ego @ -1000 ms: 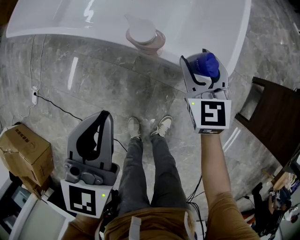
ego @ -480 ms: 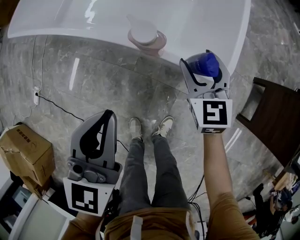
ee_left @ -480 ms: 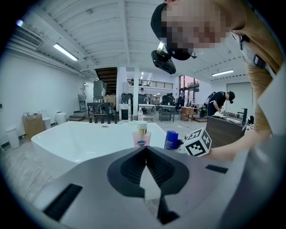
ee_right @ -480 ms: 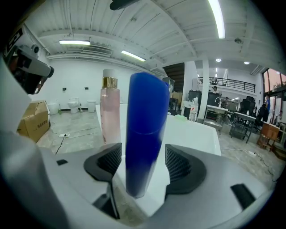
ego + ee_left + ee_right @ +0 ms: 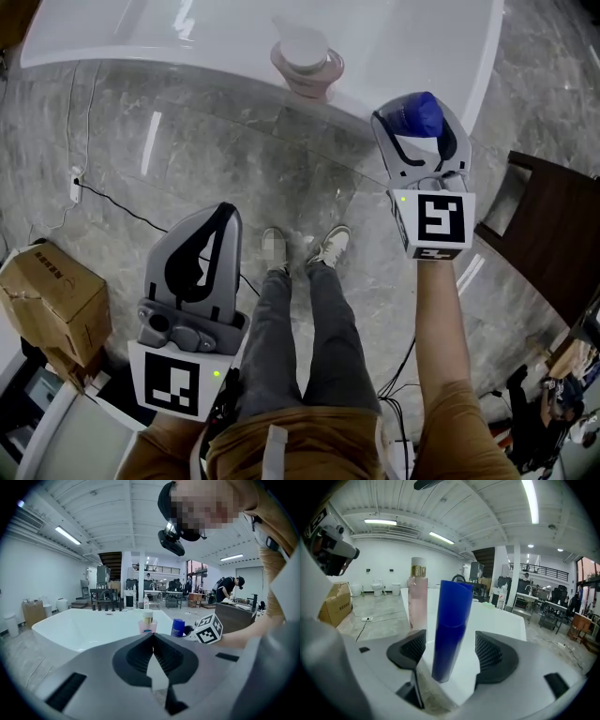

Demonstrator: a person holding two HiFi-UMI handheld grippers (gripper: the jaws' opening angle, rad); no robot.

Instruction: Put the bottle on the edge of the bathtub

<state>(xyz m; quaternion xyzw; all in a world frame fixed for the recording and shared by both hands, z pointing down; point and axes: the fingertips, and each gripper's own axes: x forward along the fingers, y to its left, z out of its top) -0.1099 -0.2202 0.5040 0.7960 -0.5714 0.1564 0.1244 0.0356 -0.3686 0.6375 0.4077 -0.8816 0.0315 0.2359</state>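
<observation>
Since the earlier frame the right gripper (image 5: 418,111) had been opening its jaws, and they stood wide apart, released. The blue bottle (image 5: 449,630) stood upright between them, with a clear gap to the ribbed pad on each side. The left gripper (image 5: 217,220) had kept its place low over the grey marble floor (image 5: 187,141), its jaws clenched together on nothing.

The blue bottle stood on the white rim of the bathtub (image 5: 412,47), near the tub's rounded end. In the right gripper view its base sat close to the rim's outer edge, with a strip of floor showing just below. A pink pump bottle (image 5: 307,67) also stood on the rim, to the left of the blue one. The two were apart, with bare white rim between them.

Behind both bottles the rim fell away into the tub's white hollow. To the right of the right gripper the tub's edge curved round and ended. Past it lay a strip of open floor, and then a dark wooden piece of furniture (image 5: 548,234), well apart from the gripper.

Between the tub's near edge and the person's shoes (image 5: 330,246) the floor lay open. The left gripper hung over it, well apart from the rim. Farther left a thin cable (image 5: 122,211) ran across the floor from a power strip (image 5: 75,187). A cardboard box (image 5: 52,300) sat at the left edge, near the left gripper but not touching it.
</observation>
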